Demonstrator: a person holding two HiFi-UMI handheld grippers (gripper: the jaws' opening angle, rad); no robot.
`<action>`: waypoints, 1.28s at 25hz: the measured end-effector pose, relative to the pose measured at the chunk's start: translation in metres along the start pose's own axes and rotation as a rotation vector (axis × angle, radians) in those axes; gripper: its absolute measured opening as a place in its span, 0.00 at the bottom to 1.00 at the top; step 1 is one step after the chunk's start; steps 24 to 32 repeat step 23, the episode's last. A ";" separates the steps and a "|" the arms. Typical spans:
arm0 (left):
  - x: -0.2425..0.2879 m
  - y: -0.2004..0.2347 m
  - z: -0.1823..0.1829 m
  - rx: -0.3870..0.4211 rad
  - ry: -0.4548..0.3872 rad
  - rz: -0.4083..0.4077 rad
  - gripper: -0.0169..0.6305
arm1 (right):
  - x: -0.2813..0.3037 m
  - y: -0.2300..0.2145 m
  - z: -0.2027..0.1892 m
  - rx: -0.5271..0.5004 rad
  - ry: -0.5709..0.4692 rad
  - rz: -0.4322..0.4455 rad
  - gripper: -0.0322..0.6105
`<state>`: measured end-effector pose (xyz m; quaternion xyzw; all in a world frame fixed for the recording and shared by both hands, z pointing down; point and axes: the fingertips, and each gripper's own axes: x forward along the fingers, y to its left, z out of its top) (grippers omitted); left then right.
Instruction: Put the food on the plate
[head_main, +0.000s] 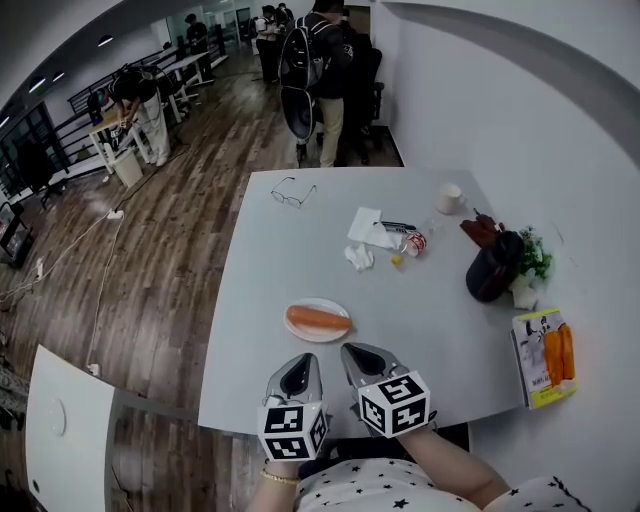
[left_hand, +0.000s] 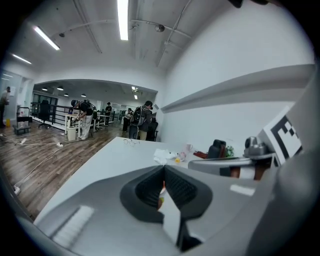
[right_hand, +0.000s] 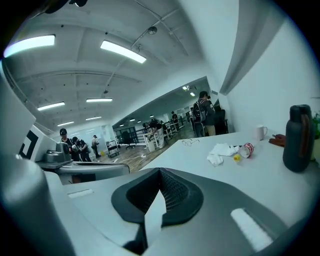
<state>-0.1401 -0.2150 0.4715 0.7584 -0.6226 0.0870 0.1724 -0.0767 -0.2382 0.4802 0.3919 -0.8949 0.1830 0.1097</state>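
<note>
Where the food lies: long orange piece of food, lengthwise on the small round white plate, toward the near side of the grey table.
Left gripper: jaws pressed together, nothing between them, tips near the plate but apart from it.
Right gripper: clenched and empty, just beside the left one.

The left gripper points along a pale grey table, its jaws closed tip to tip on nothing. A thin orange sliver shows through the slit behind them. The right gripper lies just beside it at the right, with its marker cube above. Farther along the table are glasses, crumpled tissue, a white cup and a dark container.
</note>
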 end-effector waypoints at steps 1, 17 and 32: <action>-0.002 -0.001 0.000 0.003 0.001 0.001 0.04 | -0.003 0.001 0.001 0.001 -0.006 -0.004 0.05; -0.022 -0.013 -0.005 0.019 -0.001 -0.016 0.04 | -0.029 0.012 -0.001 0.000 -0.027 -0.036 0.05; -0.022 -0.010 -0.004 0.027 -0.005 -0.020 0.04 | -0.027 0.015 0.002 -0.009 -0.031 -0.040 0.05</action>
